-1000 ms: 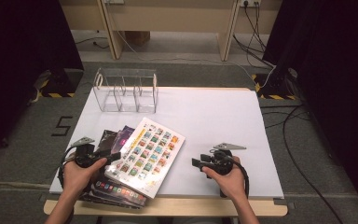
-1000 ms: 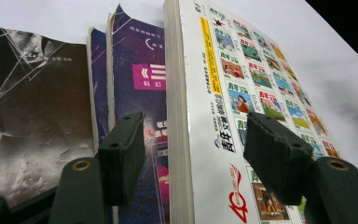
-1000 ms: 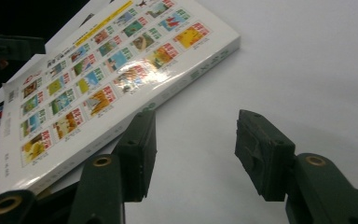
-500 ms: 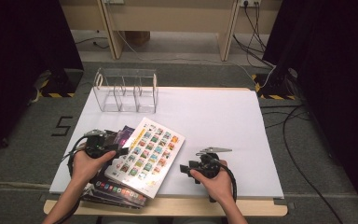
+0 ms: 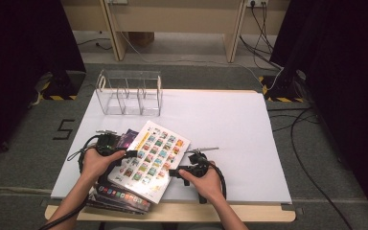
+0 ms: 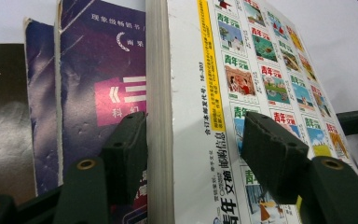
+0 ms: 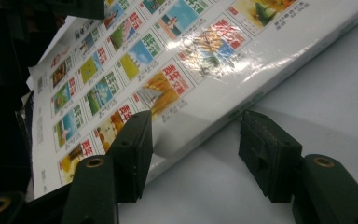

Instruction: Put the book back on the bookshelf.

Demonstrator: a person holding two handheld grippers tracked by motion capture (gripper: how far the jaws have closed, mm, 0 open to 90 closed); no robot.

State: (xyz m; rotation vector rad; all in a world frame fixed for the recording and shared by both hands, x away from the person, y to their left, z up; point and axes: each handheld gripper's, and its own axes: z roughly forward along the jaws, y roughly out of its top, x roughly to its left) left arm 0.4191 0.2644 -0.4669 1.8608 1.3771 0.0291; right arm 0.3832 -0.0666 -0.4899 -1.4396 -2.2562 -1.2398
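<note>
A thick white book (image 5: 148, 155) with a grid of colourful pictures on its cover (image 6: 261, 70) tops a stack at the table's front left. My left gripper (image 5: 128, 154) is at its left edge. In the left gripper view, that gripper (image 6: 196, 119) stands open, its jaws astride the book's page edge with room to spare. My right gripper (image 5: 173, 171) is at the book's right edge (image 7: 135, 65). This gripper (image 7: 198, 116) is open and its jaws have just been opening, one over the cover, the other over bare table.
Under the white book lie a purple book (image 6: 102, 70) and more dark ones (image 5: 120, 196), which overhang the front edge. A clear acrylic organizer (image 5: 129, 93) stands at the back left of the white table (image 5: 230, 124).
My right hand has slid left to the white book's edge. My left hand has moved right and a little forward onto the book's left edge.
</note>
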